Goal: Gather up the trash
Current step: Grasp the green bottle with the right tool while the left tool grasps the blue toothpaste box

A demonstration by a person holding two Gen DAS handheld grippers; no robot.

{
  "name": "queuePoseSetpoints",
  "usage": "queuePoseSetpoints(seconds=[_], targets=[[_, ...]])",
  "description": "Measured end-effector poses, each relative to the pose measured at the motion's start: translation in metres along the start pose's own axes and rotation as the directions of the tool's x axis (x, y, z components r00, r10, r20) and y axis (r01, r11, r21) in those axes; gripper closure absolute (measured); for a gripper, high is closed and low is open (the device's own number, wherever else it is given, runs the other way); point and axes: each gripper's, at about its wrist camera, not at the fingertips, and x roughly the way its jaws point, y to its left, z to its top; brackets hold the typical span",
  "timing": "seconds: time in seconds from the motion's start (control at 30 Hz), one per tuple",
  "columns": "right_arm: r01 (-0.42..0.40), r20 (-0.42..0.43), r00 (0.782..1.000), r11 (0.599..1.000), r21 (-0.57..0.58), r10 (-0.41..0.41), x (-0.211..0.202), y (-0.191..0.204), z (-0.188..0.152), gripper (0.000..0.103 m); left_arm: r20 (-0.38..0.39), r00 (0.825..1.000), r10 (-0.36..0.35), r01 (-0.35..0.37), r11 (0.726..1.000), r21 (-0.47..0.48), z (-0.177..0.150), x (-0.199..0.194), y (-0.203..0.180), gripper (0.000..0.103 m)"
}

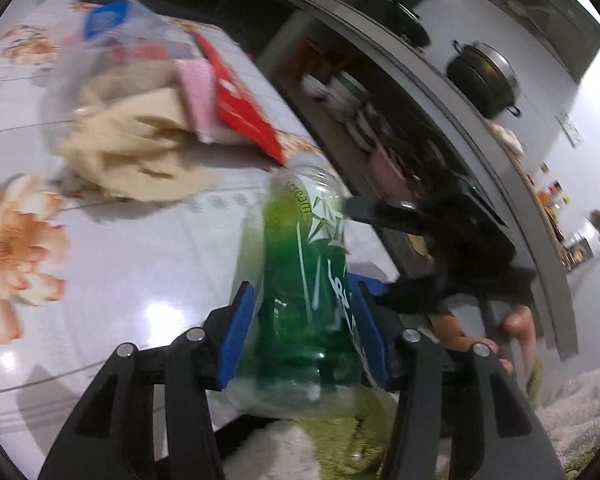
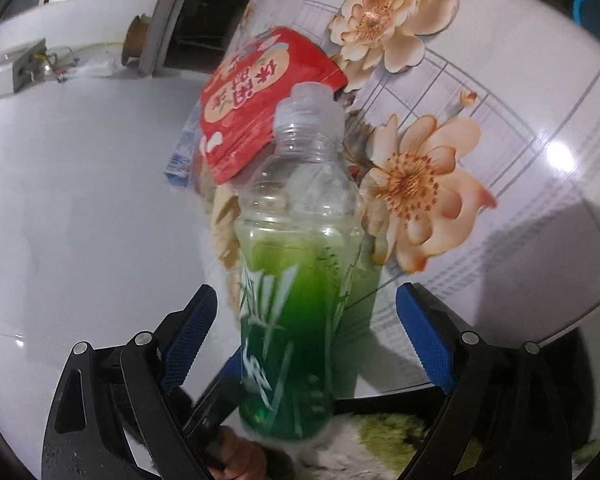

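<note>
Glossy white tabletop (image 1: 120,280) w/ peach flower print, kitchen shelves w/ pots far right. Left wrist view: left gripper (image 1: 306,340) clamped on green-label plastic bottle (image 1: 312,280), blue pads on both sides of its lower body; trash pile (image 1: 148,120) of paper, red packet, plastic wrap lies far left.

Right wrist view: right gripper (image 2: 306,340) spread wide, pads clear of bottle (image 2: 300,260); red packet (image 2: 260,100) behind its neck. Bottle looks empty, so light, slick, crushable — prob. best held mid-body.
</note>
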Motion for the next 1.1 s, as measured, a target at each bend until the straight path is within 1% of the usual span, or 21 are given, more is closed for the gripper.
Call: queuePoseSetpoints(seconds=[0.1, 0.17, 0.23, 0.3, 0.37, 0.4, 0.43, 0.47, 0.57, 0.6, 0.63, 0.67, 0.7, 0.73, 0.8, 0.83, 0.9, 0.93, 1.0, 1.03, 1.1], targets=[[0.041, 0.002, 0.999, 0.999, -0.034, -0.041, 0.004, 0.006, 0.0, 0.019, -0.018, 1.0, -0.025, 0.026, 0.999, 0.037, 0.004, 0.005, -0.01, 0.054], [0.073, 0.003, 0.997, 0.995, -0.064, -0.073, 0.006, 0.009, -0.002, 0.029, -0.013, 1.0, -0.013, 0.013, 0.998, 0.065, 0.009, 0.004, -0.012, 0.054], [0.078, -0.009, 0.997, 0.994, -0.074, -0.079, 0.008, 0.009, -0.002, 0.035, 0.013, 1.0, 0.018, -0.019, 0.995, 0.093, 0.019, -0.002, -0.013, 0.053], [0.086, -0.01, 0.996, 0.993, -0.078, -0.087, 0.008, 0.01, -0.001, 0.043, 0.059, 0.997, 0.051, -0.057, 0.993, 0.102, 0.034, -0.013, -0.008, 0.049], [0.082, -0.016, 0.996, 0.994, -0.078, -0.084, 0.006, 0.005, 0.0, 0.045, 0.125, 0.988, 0.094, -0.108, 0.988, 0.108, 0.052, -0.027, -0.004, 0.042], [0.082, -0.013, 0.996, 0.993, -0.079, -0.084, 0.004, 0.004, 0.001, 0.045, 0.16, 0.98, 0.119, -0.138, 0.984, 0.112, 0.062, -0.033, -0.002, 0.04], [0.085, -0.008, 0.996, 0.993, -0.084, -0.086, 0.001, 0.001, 0.002, 0.045, 0.193, 0.97, 0.15, -0.173, 0.978, 0.112, 0.073, -0.039, 0.0, 0.035], [0.092, -0.001, 0.996, 0.992, -0.089, -0.092, -0.003, 0.001, 0.002, 0.045, 0.226, 0.953, 0.201, -0.229, 0.967, 0.107, 0.088, -0.046, 0.002, 0.033], [0.108, 0.019, 0.994, 0.989, -0.102, -0.107, -0.012, -0.002, 0.005, 0.046, 0.262, 0.917, 0.301, -0.333, 0.939, 0.088, 0.131, -0.053, 0.012, 0.03], [0.113, 0.024, 0.994, 0.988, -0.106, -0.111, -0.017, -0.005, 0.007, 0.046, 0.257, 0.908, 0.331, -0.361, 0.929, 0.078, 0.146, -0.054, 0.019, 0.029], [0.118, 0.028, 0.993, 0.987, -0.11, -0.115, -0.019, -0.005, 0.009, 0.046, 0.252, 0.895, 0.369, -0.396, 0.916, 0.065, 0.168, -0.051, 0.027, 0.029], [0.125, 0.034, 0.992, 0.985, -0.117, -0.122, -0.021, -0.005, 0.013, 0.046, 0.245, 0.89, 0.384, -0.41, 0.91, 0.063, 0.179, -0.05, 0.033, 0.029], [0.132, 0.041, 0.991, 0.984, -0.121, -0.128, -0.022, -0.005, 0.015, 0.046, 0.222, 0.884, 0.411, -0.435, 0.898, 0.068, 0.199, -0.041, 0.04, 0.029], [0.143, 0.049, 0.989, 0.982, -0.127, -0.138, -0.023, -0.005, 0.017, 0.046, 0.199, 0.882, 0.426, -0.447, 0.891, 0.074, 0.21, -0.037, 0.049, 0.029], [0.173, 0.067, 0.984, 0.974, -0.149, -0.165, -0.026, -0.003, 0.024, 0.046, 0.108, 0.885, 0.454, -0.463, 0.883, 0.081, 0.239, -0.014, 0.068, 0.029], [0.18, 0.072, 0.983, 0.972, -0.154, -0.171, -0.026, -0.001, 0.027, 0.046, 0.06, 0.882, 0.467, -0.471, 0.88, 0.069, 0.251, -0.002, 0.078, 0.029], [0.199, 0.078, 0.979, 0.964, -0.174, -0.188, -0.025, 0.002, 0.033, 0.046, -0.016, 0.874, 0.486, -0.484, 0.873, 0.061, 0.265, 0.016, 0.093, 0.029], [0.203, 0.079, 0.978, 0.962, -0.181, -0.191, -0.023, 0.003, 0.036, 0.046, -0.059, 0.866, 0.496, -0.492, 0.868, 0.064, 0.273, 0.027, 0.1, 0.029], [0.207, 0.078, 0.978, 0.959, -0.193, -0.195, -0.021, 0.005, 0.042, 0.046, -0.112, 0.837, 0.536, -0.531, 0.844, 0.073, 0.288, 0.045, 0.115, 0.029], [0.208, 0.075, 0.978, 0.958, -0.199, -0.197, -0.017, 0.007, 0.044, 0.045, -0.124, 0.826, 0.55, -0.544, 0.835, 0.082, 0.292, 0.051, 0.119, 0.029], [0.199, 0.068, 0.98, 0.958, -0.205, -0.188, -0.016, 0.006, 0.046, 0.045, -0.15, 0.794, 0.59, -0.578, 0.808, 0.115, 0.306, 0.065, 0.128, 0.029]])
